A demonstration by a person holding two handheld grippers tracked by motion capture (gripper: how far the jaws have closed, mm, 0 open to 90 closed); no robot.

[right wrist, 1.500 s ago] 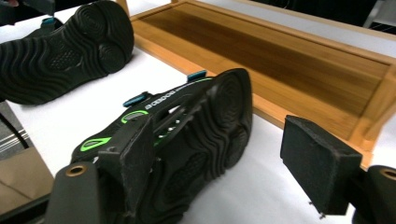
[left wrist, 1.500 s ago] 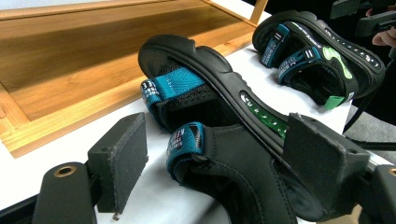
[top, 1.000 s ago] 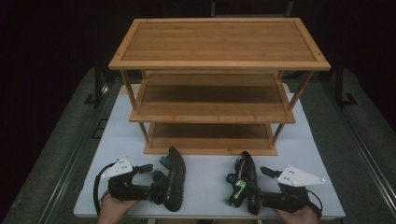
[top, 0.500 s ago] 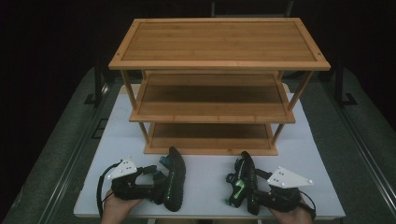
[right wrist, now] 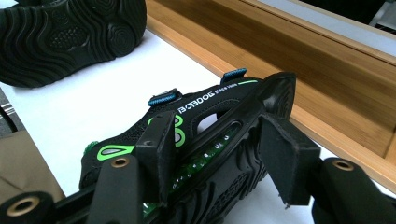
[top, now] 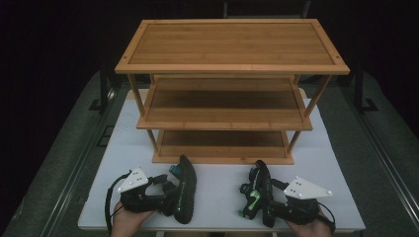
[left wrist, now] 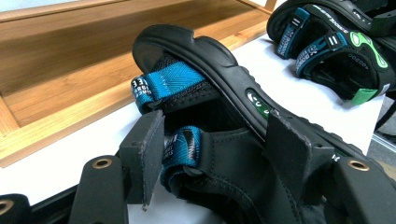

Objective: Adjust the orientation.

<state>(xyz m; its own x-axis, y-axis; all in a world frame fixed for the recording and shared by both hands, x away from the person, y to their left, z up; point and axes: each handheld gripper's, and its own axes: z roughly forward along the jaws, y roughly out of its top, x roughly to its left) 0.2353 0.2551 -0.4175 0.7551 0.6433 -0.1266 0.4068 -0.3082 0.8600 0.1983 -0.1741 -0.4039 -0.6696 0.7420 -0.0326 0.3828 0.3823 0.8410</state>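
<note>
Left gripper [left wrist: 210,154] clamps the blue-strapped sandal [left wrist: 219,88] near the table's [top: 217,197] front edge; right gripper [right wrist: 219,154] clamps the green-marked sandal [right wrist: 205,116].

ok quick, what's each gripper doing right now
Left gripper: shut on the blue-strapped sandal.
Right gripper: shut on the green-accented sandal.

Black sandals [top: 184,193] [top: 258,190] on edge (blue, green straps).
</note>
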